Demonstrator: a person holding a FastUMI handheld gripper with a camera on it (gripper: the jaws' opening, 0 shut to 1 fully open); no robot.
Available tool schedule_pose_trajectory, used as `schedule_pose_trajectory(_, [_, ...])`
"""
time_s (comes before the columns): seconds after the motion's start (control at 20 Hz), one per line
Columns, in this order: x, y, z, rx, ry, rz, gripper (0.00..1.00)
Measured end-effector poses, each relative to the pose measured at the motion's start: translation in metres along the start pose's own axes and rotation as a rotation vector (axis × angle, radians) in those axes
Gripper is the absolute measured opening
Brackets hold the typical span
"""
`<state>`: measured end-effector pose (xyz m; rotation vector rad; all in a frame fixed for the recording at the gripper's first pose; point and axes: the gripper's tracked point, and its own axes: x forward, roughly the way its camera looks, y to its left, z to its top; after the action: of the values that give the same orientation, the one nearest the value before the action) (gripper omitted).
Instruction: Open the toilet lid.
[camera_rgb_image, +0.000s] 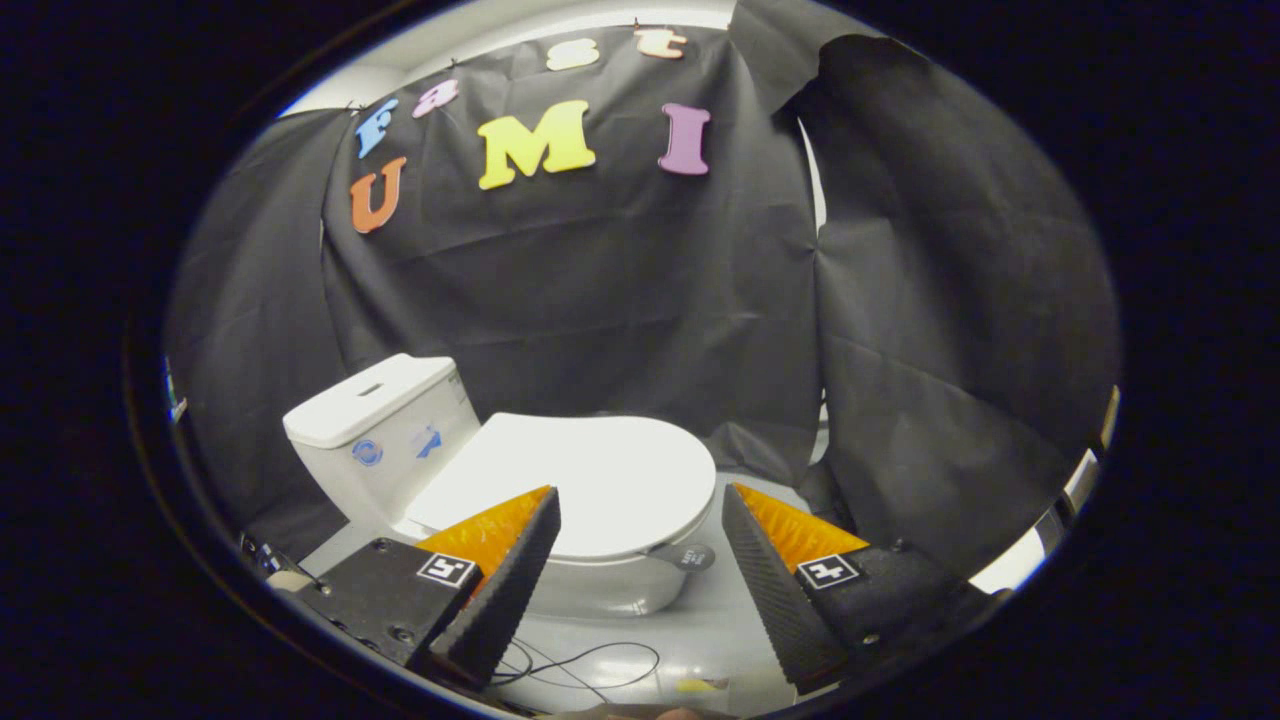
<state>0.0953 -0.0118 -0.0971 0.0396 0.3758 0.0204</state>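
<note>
Your gripper (640, 510) sits low centre of frame, fingers spread wide, nothing btwn them. Toilet lid (590, 480) is down flat on the bowl, just beyond the fingertips, centre-low. Small grey tab (690, 556) sticks out at lid's front edge. Tank (385, 430) is lower left. Thin black cable (590, 668) lies on floor at bottom.

Near-left corner of the closed white toilet lid (590, 480) hidden behind the left finger (505, 580), small grey tab (688, 556) at its front rim too small to read, thin black cable (590, 668) on the floor partly hidden by the fingers, blue stickers on the white tank (385, 425) blurred
</note>
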Motion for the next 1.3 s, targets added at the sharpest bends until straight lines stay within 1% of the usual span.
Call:
schedule_pose_trajectory(0.15, [0.026, -0.011, -0.012, 0.025, 0.117, -0.025, 1.00])
schedule_pose_trajectory(0.25, [0.040, -0.012, -0.019, 0.059, 0.193, -0.013, 0.99])
schedule_pose_trajectory(0.35, [0.056, -0.024, -0.033, 0.104, 0.260, -0.034, 0.98])
schedule_pose_trajectory(0.5, [0.073, -0.028, -0.049, 0.181, 0.329, 0.000, 0.98])
schedule_pose_trajectory(0.7, [0.097, -0.039, -0.076, 0.281, 0.427, 0.016, 0.97])
schedule_pose_trajectory(0.8, [0.108, -0.045, -0.088, 0.330, 0.468, 0.016, 0.97])
schedule_pose_trajectory(1.05, [0.128, -0.057, -0.115, 0.361, 0.547, 0.011, 0.96])
schedule_pose_trajectory(1.3, [0.144, -0.060, -0.132, 0.431, 0.562, 0.024, 0.96])
